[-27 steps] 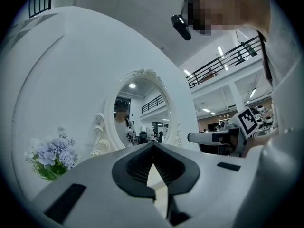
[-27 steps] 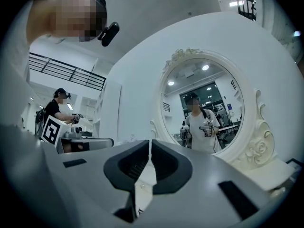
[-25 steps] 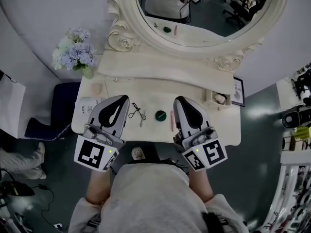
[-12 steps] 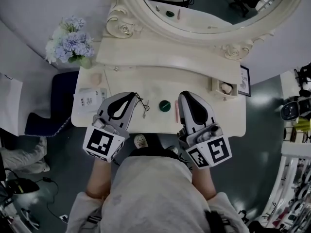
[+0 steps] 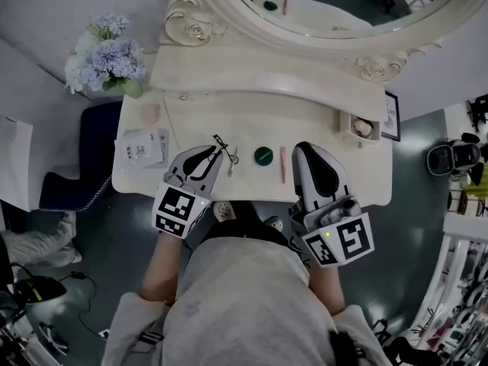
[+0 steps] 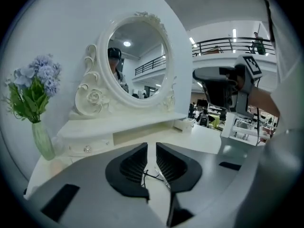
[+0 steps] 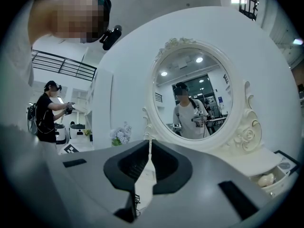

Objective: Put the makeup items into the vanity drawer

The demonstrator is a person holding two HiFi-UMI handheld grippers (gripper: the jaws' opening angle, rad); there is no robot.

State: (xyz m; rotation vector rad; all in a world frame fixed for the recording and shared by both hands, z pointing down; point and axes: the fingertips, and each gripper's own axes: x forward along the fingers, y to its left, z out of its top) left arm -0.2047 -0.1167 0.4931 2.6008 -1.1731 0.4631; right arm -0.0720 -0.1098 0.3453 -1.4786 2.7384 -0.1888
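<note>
On the cream vanity top [image 5: 328, 132] lie a black eyelash curler [image 5: 226, 155], a round green compact [image 5: 264, 156] and a thin pink stick [image 5: 282, 164]. My left gripper [image 5: 216, 151] hovers with its tips just left of the curler. Its jaws stand a narrow gap apart with nothing gripped, and the curler's wire [image 6: 153, 176] shows low between them. My right gripper [image 5: 303, 148] is just right of the pink stick, shut and holding nothing. A small drawer [image 5: 358, 127] at the right end stands open with a pale item inside.
A vase of blue flowers [image 5: 105, 56] stands at the back left, with a white printed box [image 5: 143, 147] near the left edge. A framed card [image 5: 393, 117] sits beyond the small drawer. The oval mirror [image 5: 358, 21] rises behind a raised shelf [image 5: 259, 78].
My left gripper has moved forward and to the right, closing in on the eyelash curler. The right gripper has shifted slightly right, uncovering the pink stick.
</note>
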